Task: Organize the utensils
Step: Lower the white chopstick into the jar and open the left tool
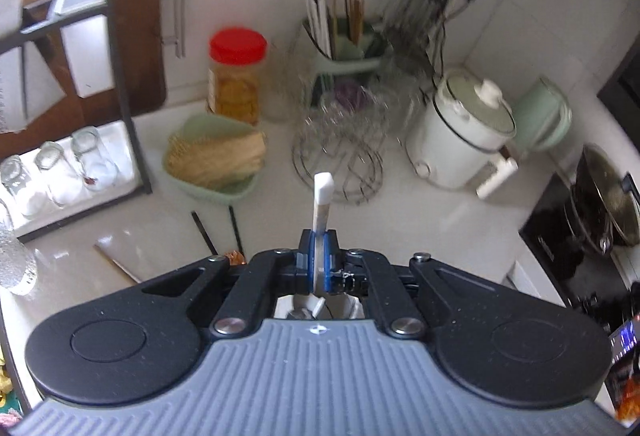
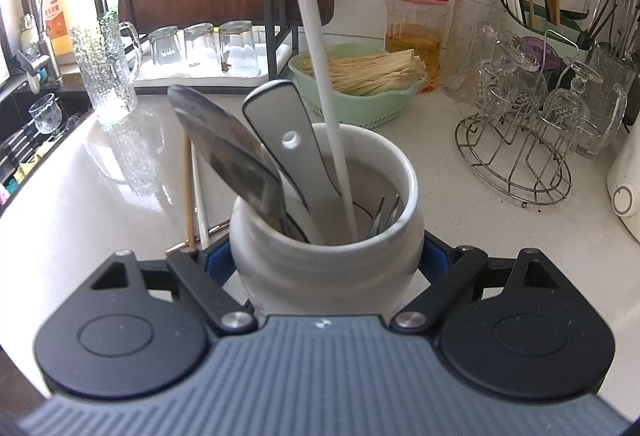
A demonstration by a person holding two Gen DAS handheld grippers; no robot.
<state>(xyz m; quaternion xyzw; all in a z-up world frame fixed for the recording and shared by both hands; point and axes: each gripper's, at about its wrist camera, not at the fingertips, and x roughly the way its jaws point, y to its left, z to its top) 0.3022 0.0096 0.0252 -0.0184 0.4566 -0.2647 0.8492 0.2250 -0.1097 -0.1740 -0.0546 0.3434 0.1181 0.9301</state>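
Note:
My left gripper (image 1: 319, 260) is shut on a white chopstick (image 1: 322, 195), whose top end sticks out beyond the jaws. In the right wrist view the same white chopstick (image 2: 320, 51) stands slanted with its lower end inside a white ceramic utensil jar (image 2: 326, 256). My right gripper (image 2: 326, 256) is shut on that jar. The jar holds a large metal spoon (image 2: 224, 151), a grey-handled utensil (image 2: 288, 139) and forks (image 2: 386, 215). Loose chopsticks (image 2: 192, 187) lie on the counter left of the jar; they also show in the left wrist view (image 1: 206, 232).
A green basket of dried noodles (image 2: 360, 79), a red-lidded jar (image 2: 416, 23), a wire rack of glasses (image 2: 520, 123), a green chopstick holder (image 2: 536, 15), a glass pitcher (image 2: 106, 75), upturned glasses on a tray (image 2: 200, 47), a rice cooker (image 1: 460, 131), a stove with pan (image 1: 600, 203).

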